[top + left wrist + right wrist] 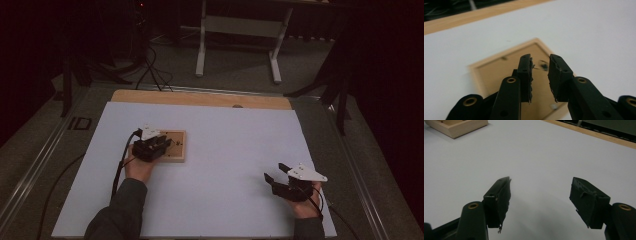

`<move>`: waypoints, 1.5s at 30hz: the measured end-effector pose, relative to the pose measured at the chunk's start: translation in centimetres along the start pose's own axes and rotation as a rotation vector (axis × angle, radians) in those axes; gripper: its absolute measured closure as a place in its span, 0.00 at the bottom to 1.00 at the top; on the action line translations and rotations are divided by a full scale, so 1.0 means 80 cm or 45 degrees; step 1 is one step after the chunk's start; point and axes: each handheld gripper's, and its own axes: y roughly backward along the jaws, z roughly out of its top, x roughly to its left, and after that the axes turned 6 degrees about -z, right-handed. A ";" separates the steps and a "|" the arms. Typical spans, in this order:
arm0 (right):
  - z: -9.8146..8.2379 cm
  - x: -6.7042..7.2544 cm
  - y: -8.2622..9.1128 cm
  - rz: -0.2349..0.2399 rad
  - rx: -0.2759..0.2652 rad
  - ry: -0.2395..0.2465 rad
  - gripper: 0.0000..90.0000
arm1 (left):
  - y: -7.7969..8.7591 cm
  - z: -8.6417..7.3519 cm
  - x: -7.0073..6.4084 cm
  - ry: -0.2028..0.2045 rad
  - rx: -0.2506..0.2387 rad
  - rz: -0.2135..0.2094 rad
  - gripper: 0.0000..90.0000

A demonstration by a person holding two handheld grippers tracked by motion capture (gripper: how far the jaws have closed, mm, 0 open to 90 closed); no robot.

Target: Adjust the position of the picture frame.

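- Right gripper [276, 177], lower right of the high view: jaws spread wide, empty.
- Left gripper [540, 68], over the wooden tray [178, 152]: jaws slightly parted, grasping nothing.
- No legible writing.

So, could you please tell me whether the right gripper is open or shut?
Open: the right gripper has its jaws spread wide, bare white table between them.
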 end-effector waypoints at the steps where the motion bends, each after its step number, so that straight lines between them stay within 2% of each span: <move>1: 0.000 0.000 0.000 0.001 0.000 0.000 0.36 | 0.003 0.000 0.006 0.017 -0.006 0.016 0.80; 5: 0.000 0.000 -0.001 0.000 0.001 0.000 0.36 | 0.011 -0.002 0.023 0.059 -0.002 0.057 0.80; 7: 0.000 0.000 -0.001 0.001 0.002 0.000 0.36 | 0.012 -0.004 0.028 0.064 0.016 0.069 0.80; 13: 0.000 0.000 0.000 0.000 0.000 -0.001 0.36 | 0.008 -0.015 0.035 0.091 0.053 0.076 0.80; 21: 0.000 0.000 0.000 -0.001 0.002 0.002 0.36 | 0.005 -0.029 0.045 0.163 0.073 0.081 0.82; 29: 0.000 0.000 0.000 -0.001 0.001 0.005 0.36 | 0.002 -0.031 0.045 0.184 0.075 0.070 0.82; 34: 0.000 -0.001 0.000 -0.001 -0.003 0.003 0.36 | -0.009 -0.034 0.043 0.201 0.102 0.096 0.83; 36: -0.001 -0.001 0.000 -0.002 -0.005 0.001 0.36 | -0.009 -0.034 0.044 0.223 0.100 0.095 0.84; 42: 0.000 -0.001 0.000 0.000 -0.004 0.001 0.36 | -0.008 -0.034 0.041 0.227 0.097 0.117 0.87; 45: 0.000 0.000 -0.001 0.002 -0.001 0.003 0.36 | -0.008 -0.036 0.038 0.231 0.083 0.108 0.87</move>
